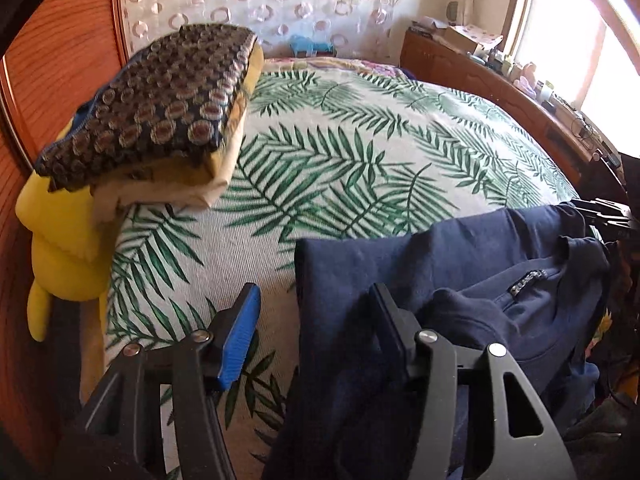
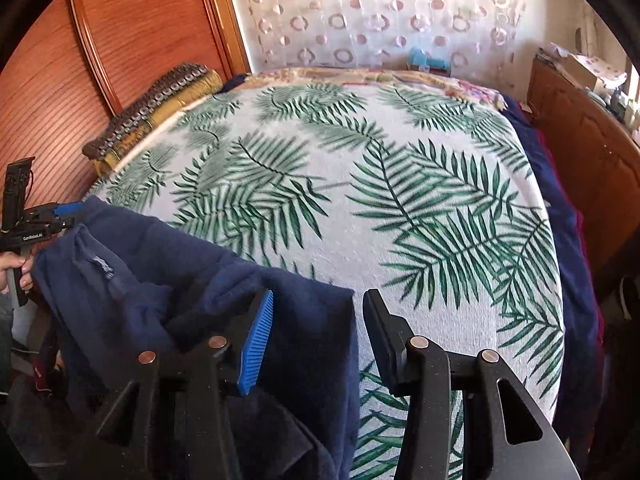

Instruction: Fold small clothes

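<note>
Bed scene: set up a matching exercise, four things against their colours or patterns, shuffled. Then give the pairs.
Things:
1. garment
2. bedspread
3. folded blanket
4. wardrobe door

Looks:
A. reddish wood
B. dark with a ring pattern
C. plain navy blue
D. white with green fronds

Pairs: 1-C, 2-D, 3-B, 4-A

Bed with palm-leaf cover (image 2: 360,208), navy garment (image 2: 208,280) at near edge, patterned cushion (image 1: 156,108) alongside.

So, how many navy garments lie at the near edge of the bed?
1: the navy garment lies bunched at the bed's near edge, between the open left gripper and open right gripper. More may be hidden.
</note>
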{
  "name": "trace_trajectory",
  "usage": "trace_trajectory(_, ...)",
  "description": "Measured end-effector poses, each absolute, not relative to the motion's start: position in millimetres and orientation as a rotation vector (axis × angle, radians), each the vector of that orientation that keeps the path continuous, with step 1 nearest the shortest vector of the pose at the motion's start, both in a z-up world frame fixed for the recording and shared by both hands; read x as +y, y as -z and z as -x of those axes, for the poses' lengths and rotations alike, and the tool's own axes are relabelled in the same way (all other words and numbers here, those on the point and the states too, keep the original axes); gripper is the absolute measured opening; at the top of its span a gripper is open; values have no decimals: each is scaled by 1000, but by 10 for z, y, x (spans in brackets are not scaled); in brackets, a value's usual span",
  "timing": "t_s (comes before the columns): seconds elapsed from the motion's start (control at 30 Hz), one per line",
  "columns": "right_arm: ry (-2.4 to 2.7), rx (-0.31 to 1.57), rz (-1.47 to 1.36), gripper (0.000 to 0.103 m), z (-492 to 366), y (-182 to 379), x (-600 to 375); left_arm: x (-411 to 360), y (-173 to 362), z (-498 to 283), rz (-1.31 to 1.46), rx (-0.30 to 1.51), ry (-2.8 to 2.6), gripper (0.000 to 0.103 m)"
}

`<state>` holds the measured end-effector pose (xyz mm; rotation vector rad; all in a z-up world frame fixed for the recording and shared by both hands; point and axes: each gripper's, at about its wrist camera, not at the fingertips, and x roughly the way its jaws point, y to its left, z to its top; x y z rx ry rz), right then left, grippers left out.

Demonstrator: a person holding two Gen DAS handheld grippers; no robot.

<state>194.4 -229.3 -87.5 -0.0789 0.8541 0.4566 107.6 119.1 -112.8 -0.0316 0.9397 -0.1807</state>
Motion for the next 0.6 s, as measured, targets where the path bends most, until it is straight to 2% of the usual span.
trace_trajectory(0.13,-461,871,65,48,-1936,907,-2307,1209,1152,-1076,51,943,191,57)
trace_trajectory(0.27,-478,876,89,48,-1891,950,-2256,1171,1160,-1085,47,945,211,50)
trace_trajectory(0.33,-485,875,91,48,-1868,966,-2244,1141,1164,-1097,42,945,230,41)
trace_trajectory(0.37,-489,875,89,48,-1858,965,-2240,1123,1163,-1102,45,944,243,32)
trace_trajectory(0.4,-495,875,89,45,-1850,969,-2236,1100,1159,-1097,43,942,240,24)
trace_trajectory(0.43,-504,877,90,32,-1835,970,-2233,1082,1157,-1093,44,945,238,20)
trace_trajectory(0.47,-522,882,78,24,-1816,970,-2237,1061,1141,-1078,40,941,241,13)
trace_trajectory(0.5,-534,882,61,14,-1794,962,-2250,1030,1112,-1042,22,930,237,11)
trace_trajectory(0.6,-533,824,58,11,-1623,830,-2305,1024,952,-910,34,886,251,10)
